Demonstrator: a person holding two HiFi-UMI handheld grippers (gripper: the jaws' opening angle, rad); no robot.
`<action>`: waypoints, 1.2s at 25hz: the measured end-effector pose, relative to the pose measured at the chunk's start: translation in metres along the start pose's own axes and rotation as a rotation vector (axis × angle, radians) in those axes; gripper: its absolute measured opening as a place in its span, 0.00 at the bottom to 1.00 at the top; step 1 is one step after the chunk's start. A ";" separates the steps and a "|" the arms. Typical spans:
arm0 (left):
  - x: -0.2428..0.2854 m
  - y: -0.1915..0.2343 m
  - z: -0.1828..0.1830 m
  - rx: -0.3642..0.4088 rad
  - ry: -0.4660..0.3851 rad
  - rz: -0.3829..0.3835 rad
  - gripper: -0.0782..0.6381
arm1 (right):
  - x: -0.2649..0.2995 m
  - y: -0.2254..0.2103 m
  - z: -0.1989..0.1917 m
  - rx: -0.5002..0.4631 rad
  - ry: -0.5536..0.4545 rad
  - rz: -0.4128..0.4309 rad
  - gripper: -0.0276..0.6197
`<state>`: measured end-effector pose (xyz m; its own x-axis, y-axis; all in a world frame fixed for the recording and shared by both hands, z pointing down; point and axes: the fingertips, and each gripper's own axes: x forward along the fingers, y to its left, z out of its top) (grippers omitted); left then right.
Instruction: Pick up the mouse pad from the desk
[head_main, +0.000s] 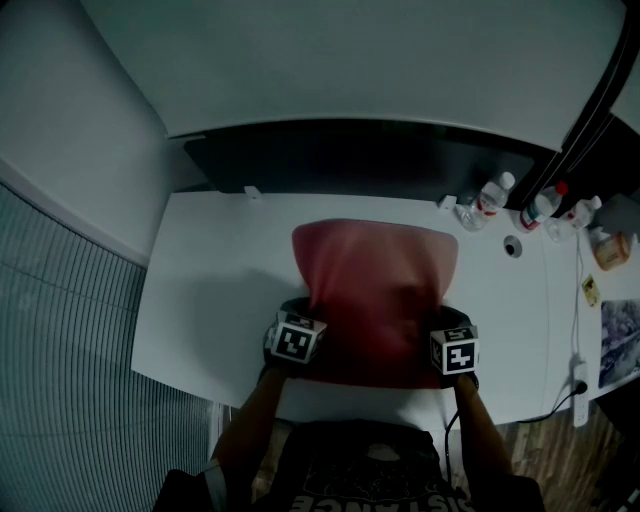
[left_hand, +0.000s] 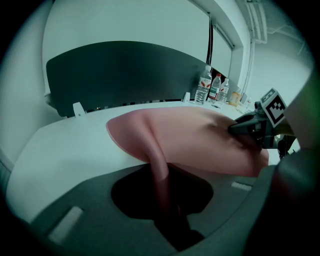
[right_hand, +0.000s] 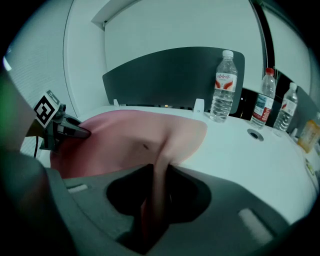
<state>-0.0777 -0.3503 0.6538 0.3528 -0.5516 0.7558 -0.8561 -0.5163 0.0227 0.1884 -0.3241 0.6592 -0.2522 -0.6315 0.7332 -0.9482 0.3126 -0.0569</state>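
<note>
White desk (head_main: 200, 300), dark back panel (head_main: 350, 160); mouse pad (head_main: 375, 290) tight in left gripper (left_hand: 162, 192) and right gripper (right_hand: 154, 197).

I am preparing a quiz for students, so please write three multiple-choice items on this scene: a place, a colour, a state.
1. Where on the desk do the water bottles stand? A) near left corner B) far right side C) near edge
2. What colour is the mouse pad? A) blue B) red C) green
3. What is the left tool doing? A) open, empty B) shut on the mouse pad C) shut on a bottle
Answers: B, they stand far right; B, red in every view; B, jaws pinch its edge.
</note>
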 end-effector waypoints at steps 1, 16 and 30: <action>0.000 -0.001 0.000 -0.001 0.003 -0.001 0.21 | 0.000 0.000 0.000 -0.002 0.001 0.001 0.18; -0.017 -0.005 0.012 -0.100 -0.057 -0.075 0.20 | -0.018 0.007 0.015 -0.010 -0.032 -0.024 0.16; -0.056 -0.008 0.046 -0.085 -0.156 -0.096 0.21 | -0.047 0.018 0.052 -0.039 -0.135 -0.063 0.16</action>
<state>-0.0735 -0.3459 0.5813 0.4834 -0.6007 0.6368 -0.8420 -0.5181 0.1504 0.1729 -0.3259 0.5890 -0.2182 -0.7398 0.6365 -0.9555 0.2947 0.0151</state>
